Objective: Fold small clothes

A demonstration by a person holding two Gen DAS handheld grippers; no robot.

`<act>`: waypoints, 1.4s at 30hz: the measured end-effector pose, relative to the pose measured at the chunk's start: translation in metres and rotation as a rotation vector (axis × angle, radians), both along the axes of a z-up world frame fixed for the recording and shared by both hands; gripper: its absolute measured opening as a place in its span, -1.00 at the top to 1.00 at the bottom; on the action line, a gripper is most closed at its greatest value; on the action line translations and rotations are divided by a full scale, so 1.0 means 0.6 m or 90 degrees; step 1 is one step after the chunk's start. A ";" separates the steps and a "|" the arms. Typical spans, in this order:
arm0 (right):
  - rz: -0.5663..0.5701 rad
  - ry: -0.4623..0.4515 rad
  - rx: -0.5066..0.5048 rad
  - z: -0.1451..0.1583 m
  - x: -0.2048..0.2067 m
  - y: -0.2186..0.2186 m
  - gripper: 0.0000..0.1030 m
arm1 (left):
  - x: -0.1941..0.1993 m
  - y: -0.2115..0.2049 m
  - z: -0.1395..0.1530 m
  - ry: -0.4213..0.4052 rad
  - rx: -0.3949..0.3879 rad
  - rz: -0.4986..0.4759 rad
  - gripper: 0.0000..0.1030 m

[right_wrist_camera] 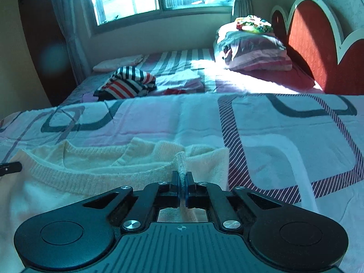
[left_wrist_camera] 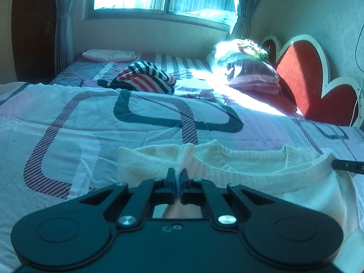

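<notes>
Both grippers (left_wrist_camera: 178, 177) (right_wrist_camera: 182, 178) low, apparently pinching sweater (left_wrist_camera: 250, 175).

Bare quilt (right_wrist_camera: 284, 136) lies open ahead; the striped clothes heap (left_wrist_camera: 145, 79), pillow stack (left_wrist_camera: 250, 72) and headboard (left_wrist_camera: 302, 77) block beyond.

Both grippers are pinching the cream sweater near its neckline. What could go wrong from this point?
1. The left gripper and right gripper each hold only a thin pinch of the cream knit sweater; it may slip out.
2. The loose knit may stretch at the ribbed collar, skewing the fold.
</notes>
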State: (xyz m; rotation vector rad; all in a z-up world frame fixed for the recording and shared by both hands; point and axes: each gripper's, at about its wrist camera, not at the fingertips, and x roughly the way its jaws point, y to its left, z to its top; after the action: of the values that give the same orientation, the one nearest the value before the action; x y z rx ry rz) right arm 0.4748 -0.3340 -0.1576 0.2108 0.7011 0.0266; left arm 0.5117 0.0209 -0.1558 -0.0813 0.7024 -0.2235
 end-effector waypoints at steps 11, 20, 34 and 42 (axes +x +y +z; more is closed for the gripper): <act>-0.042 -0.002 -0.042 -0.020 0.063 0.007 0.95 | 0.057 -0.026 -0.009 -0.016 0.014 0.056 0.96; -0.059 0.041 -0.063 -0.044 0.073 0.002 0.52 | 0.059 -0.031 -0.045 0.022 0.081 0.075 0.42; 0.030 0.037 -0.044 -0.033 0.010 0.097 0.27 | -0.019 -0.085 -0.029 0.045 0.045 -0.001 -0.05; -0.023 0.051 -0.075 -0.046 -0.001 0.062 0.27 | -0.032 -0.067 -0.027 0.048 0.054 0.026 -0.04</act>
State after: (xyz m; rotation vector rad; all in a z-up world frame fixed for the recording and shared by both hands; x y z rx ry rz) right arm 0.4743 -0.2970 -0.1855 0.1117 0.7767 -0.0572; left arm 0.4925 -0.0190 -0.1722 -0.0235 0.7836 -0.1522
